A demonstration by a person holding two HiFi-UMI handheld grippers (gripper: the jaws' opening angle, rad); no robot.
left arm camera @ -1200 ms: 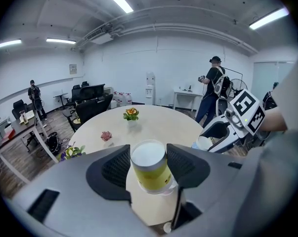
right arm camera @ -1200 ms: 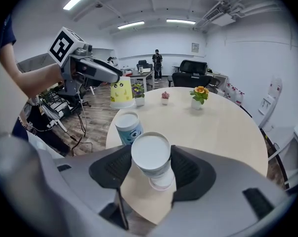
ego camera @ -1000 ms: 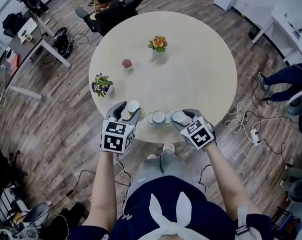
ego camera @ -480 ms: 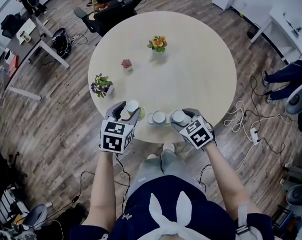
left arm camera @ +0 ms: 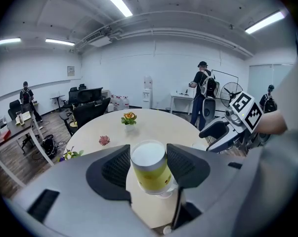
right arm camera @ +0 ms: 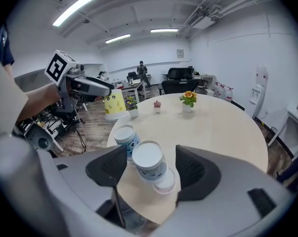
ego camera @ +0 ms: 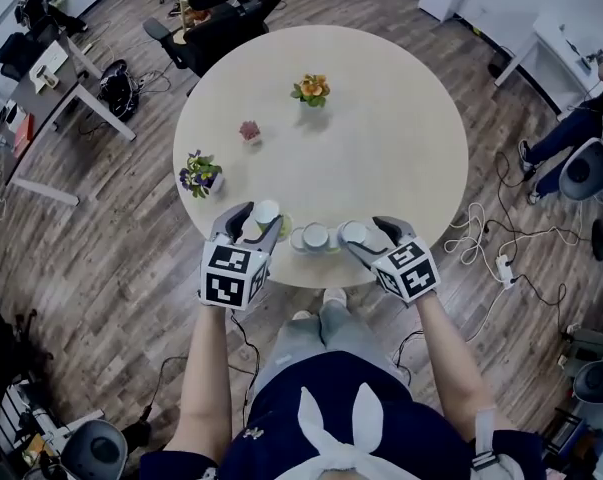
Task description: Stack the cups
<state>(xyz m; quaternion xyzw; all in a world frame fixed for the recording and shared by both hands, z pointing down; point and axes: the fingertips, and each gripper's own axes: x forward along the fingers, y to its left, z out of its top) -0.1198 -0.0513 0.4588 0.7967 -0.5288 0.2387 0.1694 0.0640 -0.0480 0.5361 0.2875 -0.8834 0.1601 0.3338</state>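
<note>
A yellow cup (left arm camera: 149,169) stands upside down between the jaws of my left gripper (left arm camera: 149,166), whose pads press on its sides. In the head view this cup (ego camera: 266,212) is at the near edge of the round table (ego camera: 381,148), inside the left gripper (ego camera: 254,220). My right gripper (right arm camera: 148,171) has just been opening; a blue-patterned white cup (right arm camera: 149,163) stands upside down between its jaws with a gap on each side. A pale pink rim (right arm camera: 165,182) shows under that cup. Another blue cup (right arm camera: 124,138) stands just beyond. In the head view the right gripper (ego camera: 368,237) flanks the rightmost cup (ego camera: 354,232).
Two more cups (ego camera: 315,235) stand side by side between the grippers. Small pots with orange flowers (ego camera: 312,89), a pink flower (ego camera: 249,129) and purple flowers (ego camera: 199,171) stand farther out on the table. Office chairs (ego camera: 216,8) and floor cables (ego camera: 481,240) surround it; people stand beyond.
The right gripper's jaws have spread wider around the blue cup, and that gripper has rolled and shifted slightly right. The left gripper and yellow cup have stayed put.
</note>
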